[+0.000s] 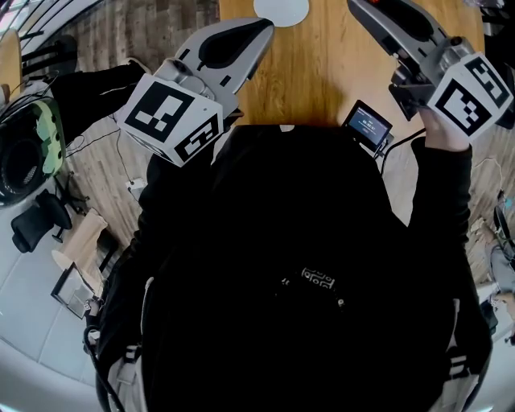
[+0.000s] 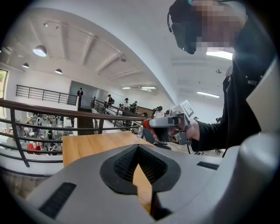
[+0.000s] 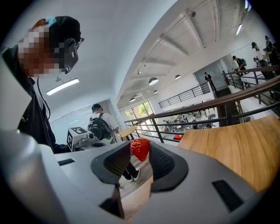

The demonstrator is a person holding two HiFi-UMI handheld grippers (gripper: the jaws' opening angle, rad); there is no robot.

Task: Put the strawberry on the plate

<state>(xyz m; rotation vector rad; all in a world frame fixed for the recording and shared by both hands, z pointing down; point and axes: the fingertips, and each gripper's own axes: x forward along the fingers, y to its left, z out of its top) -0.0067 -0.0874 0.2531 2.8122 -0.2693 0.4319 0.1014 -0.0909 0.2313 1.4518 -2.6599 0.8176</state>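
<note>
Right gripper [image 3: 139,153] pinches the strawberry [image 3: 140,148] lightly at its jaw tips, raised over the near table [image 1: 322,72] edge, probably for carrying to the plate [image 1: 281,8] ahead; left gripper [image 2: 138,151], jaws together and empty, hangs clear alongside

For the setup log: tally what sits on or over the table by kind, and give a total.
strawberry: 1, clamped in the right gripper
plate: 1, white, at the table's far edge
grippers: 2, the right gripper and the left gripper, which is empty
small screen device: 1
table: 1
Total: 6
</note>
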